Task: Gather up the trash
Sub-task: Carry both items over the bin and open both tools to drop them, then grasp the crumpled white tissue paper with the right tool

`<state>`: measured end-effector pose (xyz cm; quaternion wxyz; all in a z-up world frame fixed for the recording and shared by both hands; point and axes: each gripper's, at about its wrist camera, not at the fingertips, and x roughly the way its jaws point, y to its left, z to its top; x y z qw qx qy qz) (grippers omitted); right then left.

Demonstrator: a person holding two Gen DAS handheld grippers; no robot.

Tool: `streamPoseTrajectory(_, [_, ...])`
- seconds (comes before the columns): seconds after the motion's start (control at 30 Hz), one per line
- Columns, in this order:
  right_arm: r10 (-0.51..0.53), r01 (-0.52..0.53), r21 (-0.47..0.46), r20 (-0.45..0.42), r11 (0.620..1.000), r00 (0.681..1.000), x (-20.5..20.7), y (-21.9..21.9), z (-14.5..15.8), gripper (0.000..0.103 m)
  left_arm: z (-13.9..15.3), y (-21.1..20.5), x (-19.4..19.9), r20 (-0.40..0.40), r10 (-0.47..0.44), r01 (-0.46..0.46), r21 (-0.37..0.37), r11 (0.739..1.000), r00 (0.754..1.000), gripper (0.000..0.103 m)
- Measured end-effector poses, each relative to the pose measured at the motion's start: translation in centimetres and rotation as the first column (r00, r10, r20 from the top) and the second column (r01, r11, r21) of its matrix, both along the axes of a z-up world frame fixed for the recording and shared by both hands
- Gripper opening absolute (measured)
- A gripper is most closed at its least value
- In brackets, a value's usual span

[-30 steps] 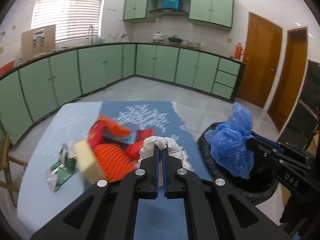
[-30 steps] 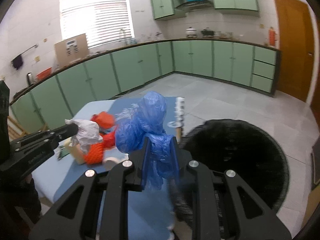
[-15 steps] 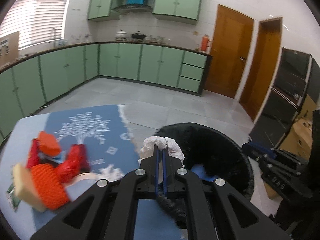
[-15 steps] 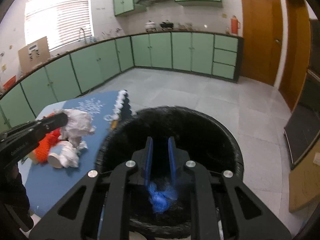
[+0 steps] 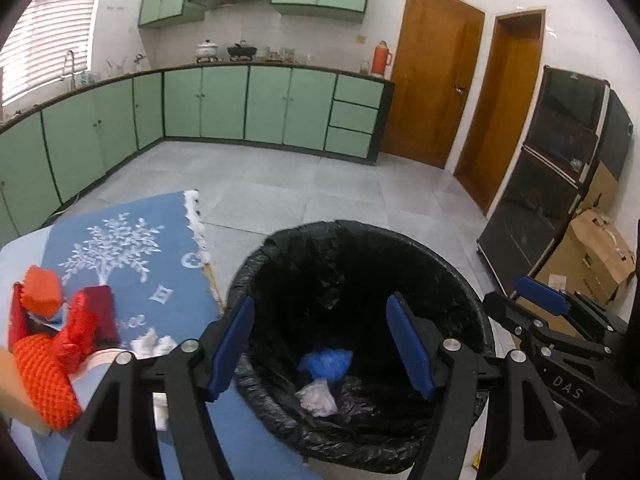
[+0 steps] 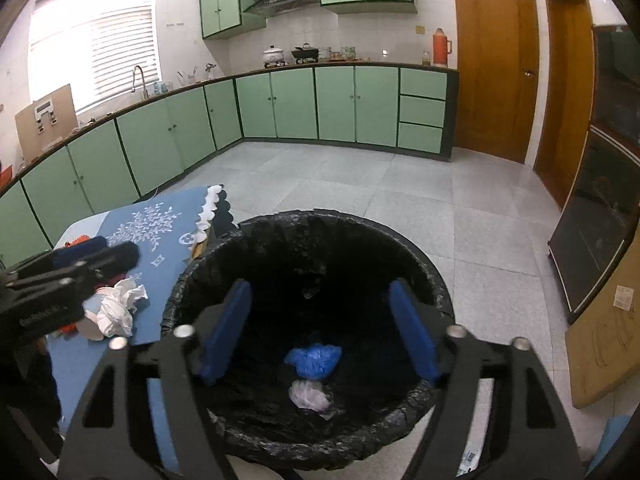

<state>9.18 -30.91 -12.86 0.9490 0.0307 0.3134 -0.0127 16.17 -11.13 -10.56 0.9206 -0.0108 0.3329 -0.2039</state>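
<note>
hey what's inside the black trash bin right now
Inside the black-lined trash bin lie a crumpled blue plastic bag and, just in front of it, a white crumpled wad. The dark liner folds hide whatever may sit beneath them.

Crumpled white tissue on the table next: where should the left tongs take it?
Probably pinch the crumpled white tissue across its raised, bunched middle, coming from above with the left tongs open; it lies loose on the blue tablecloth.
</note>
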Motion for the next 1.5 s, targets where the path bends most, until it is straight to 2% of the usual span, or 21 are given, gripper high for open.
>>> streamPoseTrajectory(0.13, [0.054, -0.054, 0.002, 0.012, 0.999, 0.998, 0.4, 2.2, 0.3, 0.086, 0.7, 2.9, -1.1, 0.031, 0.068, -0.068, 0.010, 0.998, 0.997, 0.068])
streamPoseTrajectory(0.27, [0.130, -0.130, 0.028, 0.028, 0.991, 0.991, 0.7, 5.5, 0.6, 0.087, 1.0, 7.0, -2.6, 0.063, 0.166, -0.168, 0.036, 0.985, 0.984, 0.068])
streamPoseTrajectory(0.4, [0.226, -0.228, 0.058, 0.030, 0.972, 0.974, 1.4, 9.8, 0.2, 0.087, 0.8, 11.5, -4.6, 0.086, 0.273, -0.279, 0.068, 0.958, 0.958, 0.068])
streamPoseTrajectory(0.57, [0.310, -0.311, 0.070, 0.024, 0.948, 0.950, 2.0, 14.4, -0.5, 0.086, 0.0, 16.6, -6.7, 0.103, 0.388, -0.398, 0.113, 0.910, 0.916, 0.068])
streamPoseTrajectory(0.77, [0.360, -0.360, 0.063, 0.018, 0.931, 0.933, 2.7, 18.3, -1.4, 0.084, -1.0, 20.9, -8.2, 0.102, 0.475, -0.485, 0.123, 0.866, 0.874, 0.068])
streamPoseTrajectory(0.97, [0.394, -0.392, 0.049, -0.023, 0.918, 0.919, 4.1, 21.0, -3.2, 0.080, -2.1, 23.7, -8.7, 0.087, 0.526, -0.533, 0.112, 0.838, 0.846, 0.068])
streamPoseTrajectory(1.13, [0.405, -0.403, 0.040, -0.068, 0.914, 0.912, 5.3, 21.8, -4.7, 0.075, -3.1, 24.6, -8.5, 0.059, 0.535, -0.538, 0.112, 0.836, 0.843, 0.068])
streamPoseTrajectory(1.27, [0.402, -0.402, 0.021, -0.100, 0.915, 0.910, 5.9, 22.1, -6.1, 0.075, -3.6, 24.8, -8.6, 0.047, 0.536, -0.538, 0.109, 0.836, 0.843, 0.068])
streamPoseTrajectory(1.5, [0.406, -0.410, 0.004, -0.133, 0.912, 0.904, 6.5, 22.3, -7.4, 0.072, -4.4, 23.9, -8.1, 0.038, 0.520, -0.521, 0.114, 0.846, 0.853, 0.068])
